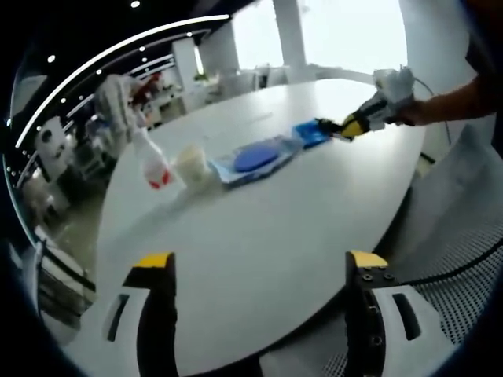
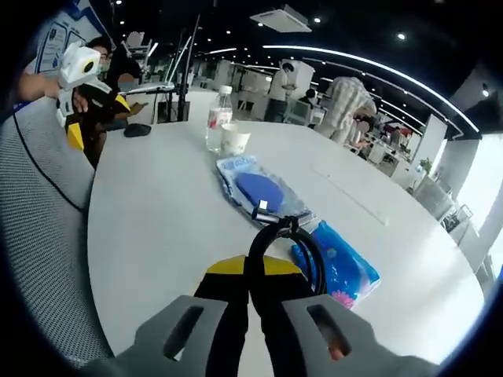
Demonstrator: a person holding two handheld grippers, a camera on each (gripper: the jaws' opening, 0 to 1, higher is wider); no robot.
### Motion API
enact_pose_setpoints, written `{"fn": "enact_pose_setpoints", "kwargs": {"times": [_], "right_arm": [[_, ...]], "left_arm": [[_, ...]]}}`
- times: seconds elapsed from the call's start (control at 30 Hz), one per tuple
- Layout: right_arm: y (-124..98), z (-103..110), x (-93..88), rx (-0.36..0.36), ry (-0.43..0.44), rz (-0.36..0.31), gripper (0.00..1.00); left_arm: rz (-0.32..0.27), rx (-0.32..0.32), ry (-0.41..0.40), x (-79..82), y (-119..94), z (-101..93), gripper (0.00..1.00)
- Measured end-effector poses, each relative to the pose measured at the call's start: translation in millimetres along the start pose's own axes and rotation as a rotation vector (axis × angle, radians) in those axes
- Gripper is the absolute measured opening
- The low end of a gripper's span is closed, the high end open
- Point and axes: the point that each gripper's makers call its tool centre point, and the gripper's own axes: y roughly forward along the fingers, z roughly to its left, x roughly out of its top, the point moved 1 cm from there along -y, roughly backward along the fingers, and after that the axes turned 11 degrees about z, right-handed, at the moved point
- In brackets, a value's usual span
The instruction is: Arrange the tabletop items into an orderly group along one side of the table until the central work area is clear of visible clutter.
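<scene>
Left gripper (image 1: 259, 275): jaws spread wide with nothing between them, hovering over the near edge of the white round table (image 1: 267, 236); it also appears at the far left of the right gripper view (image 2: 78, 118).
Water bottle (image 1: 151, 161): far left of the table in the left gripper view, clear plastic with a red label, upright.
Cup (image 1: 191, 163): white, just right of the bottle, about touching it.
Clear pouch (image 1: 255, 159): flat on the table right of the cup, a blue round item inside.
Blue packet (image 1: 312, 132): lies at the pouch's right end, floral print seen in the right gripper view (image 2: 339, 263).
Black cable loop (image 2: 284, 247): pinched in the closed jaws, lying against the blue packet.
Right gripper (image 2: 259, 271): jaws clamped together on the black cable loop; seen from the left gripper view at far right (image 1: 330, 126), tips at the blue packet.
Mesh chair (image 1: 464, 228): right of the table, beside its edge.
</scene>
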Motion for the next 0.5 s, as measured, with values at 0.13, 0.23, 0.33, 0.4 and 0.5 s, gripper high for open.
{"fn": "enact_pose_setpoints", "kwargs": {"times": [0.13, 0.23, 0.33, 0.4, 0.5], "right_arm": [[13, 4, -0.9, 0.014, 0.005, 0.016, 0.02], [24, 9, -0.7, 0.029, 0.01, 0.027, 0.02], [33, 17, 0.8, 0.042, 0.02, 0.042, 0.02], [36, 21, 1.3, 0.051, 0.021, 0.046, 0.02], [42, 26, -1.0, 0.067, 0.008, 0.053, 0.03]], "left_arm": [[0.002, -0.003, -0.001, -1.1, 0, -0.3, 0.85], [0.0, -0.003, -0.002, -1.2, 0, 0.0, 0.85], [-0.003, 0.003, -0.006, -1.2, 0, 1.0, 0.85], [-0.006, 0.005, -0.009, -1.4, -1, 1.3, 0.85], [-0.01, 0.007, -0.012, -1.2, -1, 1.6, 0.85]]}}
